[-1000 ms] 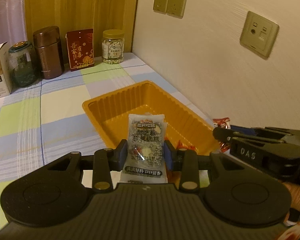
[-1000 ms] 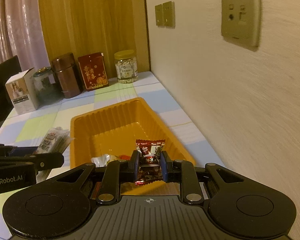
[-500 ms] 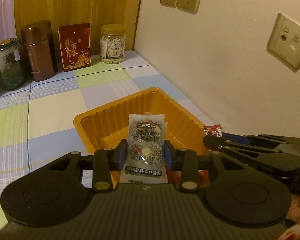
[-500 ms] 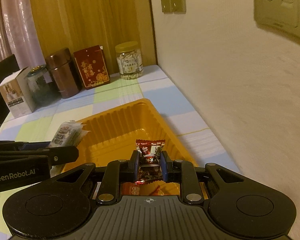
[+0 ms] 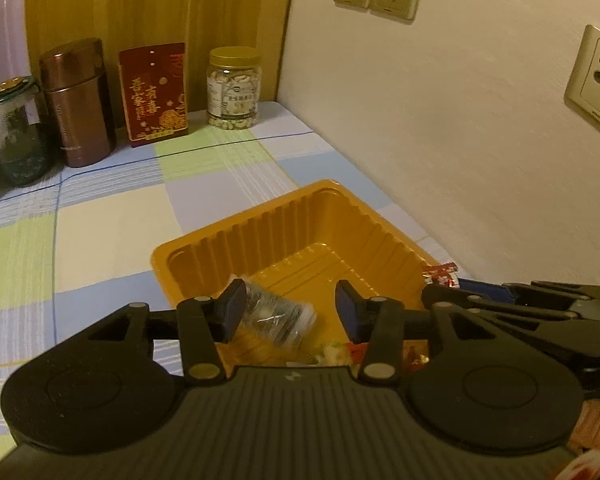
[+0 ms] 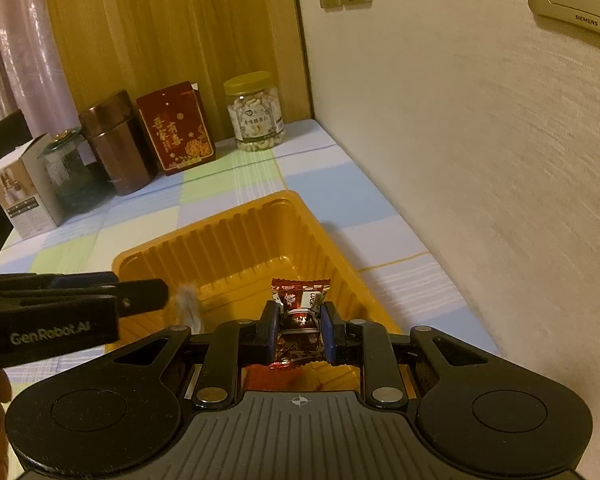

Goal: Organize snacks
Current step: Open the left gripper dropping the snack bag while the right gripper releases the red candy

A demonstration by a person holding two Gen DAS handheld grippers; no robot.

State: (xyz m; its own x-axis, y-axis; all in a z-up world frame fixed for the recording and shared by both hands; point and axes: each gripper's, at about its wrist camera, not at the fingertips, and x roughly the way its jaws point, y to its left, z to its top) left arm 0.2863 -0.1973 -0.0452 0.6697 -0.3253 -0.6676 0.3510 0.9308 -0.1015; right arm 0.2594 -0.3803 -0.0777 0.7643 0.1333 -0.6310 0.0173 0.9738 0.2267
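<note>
The left gripper (image 5: pixel 290 314) is opening its jaws, and the clear, speckled plastic snack packet (image 5: pixel 276 314) that was standing upright and pinched between its pads half a second ago is now tipping over blurred, slipping free of them and falling into the ribbed orange plastic tray (image 5: pixel 284 224). From the right wrist view the same packet is showing as a pale smear (image 6: pixel 188 306) just beyond the left gripper's tip, over the tray's near left side. That means one snack is as good as delivered (a few wrapped sweets are already lying at the tray's near end).

The right gripper (image 6: pixel 299 330) is clenching the dark red wrapped candy (image 6: pixel 299 312) exactly as before, upright between its blue pads and hanging above the tray's near right part. Judging by this, the candy is likely the next piece to be dropped in.
</note>
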